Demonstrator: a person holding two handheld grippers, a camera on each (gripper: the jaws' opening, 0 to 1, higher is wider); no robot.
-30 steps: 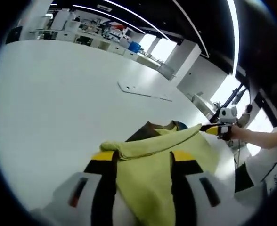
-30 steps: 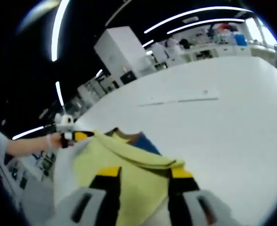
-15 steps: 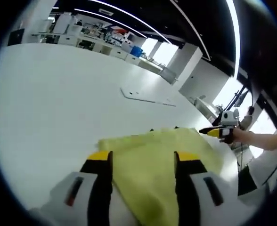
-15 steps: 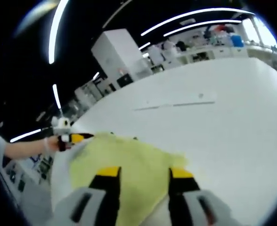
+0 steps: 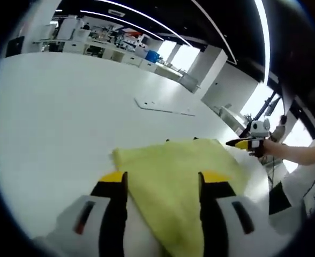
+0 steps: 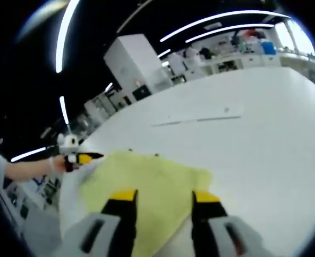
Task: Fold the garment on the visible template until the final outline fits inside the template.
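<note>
Garment now flatter on table — dark collar covered.

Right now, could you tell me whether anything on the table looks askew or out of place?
Nothing stands out. The yellow garment lies spread flat on the white table, one edge between each claw's jaws; a thin flat strip lies farther back.
</note>
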